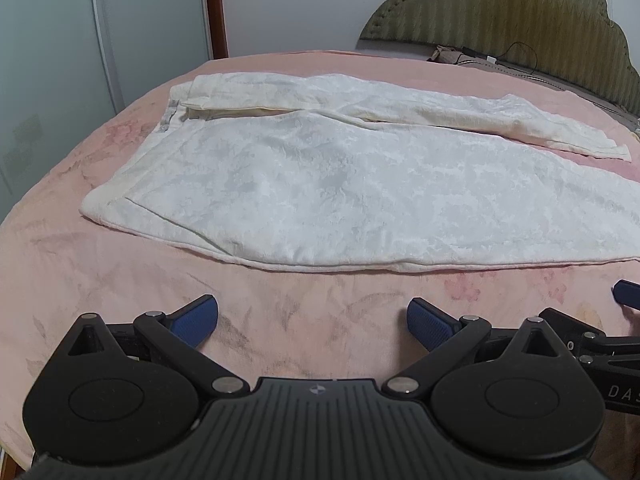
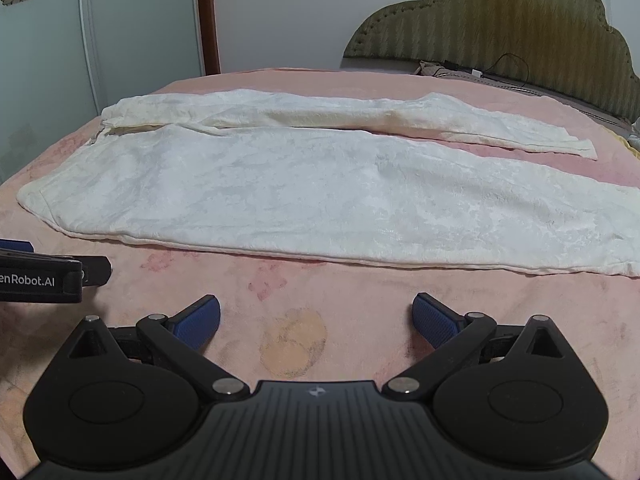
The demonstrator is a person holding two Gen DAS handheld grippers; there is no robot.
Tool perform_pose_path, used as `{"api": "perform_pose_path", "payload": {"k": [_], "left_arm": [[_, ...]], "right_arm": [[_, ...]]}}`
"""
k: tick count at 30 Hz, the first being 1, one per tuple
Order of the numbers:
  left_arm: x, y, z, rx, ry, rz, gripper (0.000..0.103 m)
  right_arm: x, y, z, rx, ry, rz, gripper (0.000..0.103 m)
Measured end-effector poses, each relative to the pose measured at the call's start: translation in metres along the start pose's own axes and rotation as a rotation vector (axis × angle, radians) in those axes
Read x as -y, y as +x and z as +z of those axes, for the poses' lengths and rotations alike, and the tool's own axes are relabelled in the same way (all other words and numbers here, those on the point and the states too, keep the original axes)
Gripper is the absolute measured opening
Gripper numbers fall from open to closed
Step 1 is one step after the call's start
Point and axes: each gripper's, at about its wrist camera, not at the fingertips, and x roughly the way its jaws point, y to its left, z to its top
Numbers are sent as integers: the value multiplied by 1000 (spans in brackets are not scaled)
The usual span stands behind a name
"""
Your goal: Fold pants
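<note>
The white pants are laid flat across the pink blanket, waistband to the left, the two legs spread apart toward the padded headboard on the right. The left gripper is held over bare blanket just short of the pants' near edge, jaws spread wide and nothing held. The right gripper is poised likewise, jaws wide apart and empty, clear of the pants. No container is seen in either view. Only the right wrist view takes in the near leg's hem and an orange stain below the pants; the left view alone shows the grey waistband label.
</note>
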Motion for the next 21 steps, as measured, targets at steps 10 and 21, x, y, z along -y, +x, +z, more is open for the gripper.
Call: {"api": "perform_pose_path", "payload": {"k": [10, 21], "left_arm": [[-62, 81, 65, -28, 10, -22, 103], [-60, 83, 70, -17, 9, -14, 103]], "right_arm": [[-1, 0, 0, 2, -1, -3, 103], [0, -1, 0, 2, 3, 0, 103]]}}
